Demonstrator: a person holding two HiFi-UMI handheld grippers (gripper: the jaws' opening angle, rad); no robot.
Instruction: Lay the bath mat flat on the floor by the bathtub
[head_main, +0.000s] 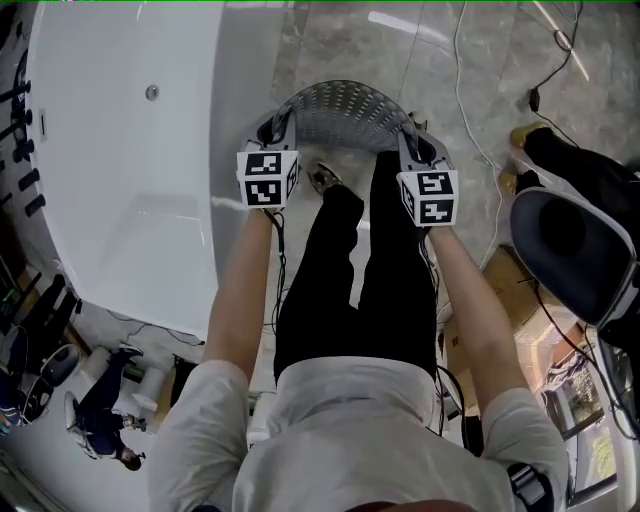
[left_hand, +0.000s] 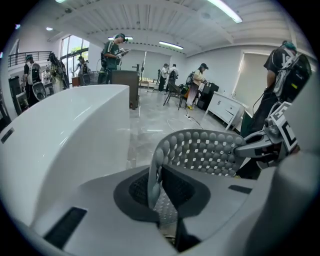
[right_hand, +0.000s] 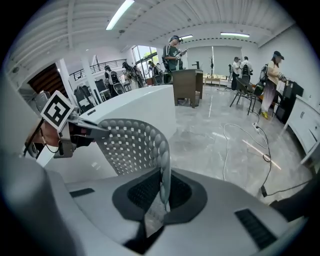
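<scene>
A grey perforated bath mat (head_main: 340, 115) hangs arched between my two grippers, above the marble floor (head_main: 330, 40) just right of the white bathtub (head_main: 120, 180). My left gripper (head_main: 277, 125) is shut on the mat's left edge. My right gripper (head_main: 412, 135) is shut on its right edge. In the left gripper view the mat (left_hand: 210, 152) curves away from the jaws of the left gripper (left_hand: 156, 192) toward the right gripper (left_hand: 270, 145), with the tub (left_hand: 55, 135) on the left. In the right gripper view the mat (right_hand: 132, 145) rises out of the right gripper (right_hand: 162, 192).
The holder's black-trousered legs (head_main: 350, 280) and a shoe (head_main: 322, 178) are below the mat. A white cable (head_main: 470, 90) snakes over the floor at right, near another person (head_main: 580, 190) and cardboard boxes (head_main: 520, 290). Several people stand in the background (right_hand: 175, 55).
</scene>
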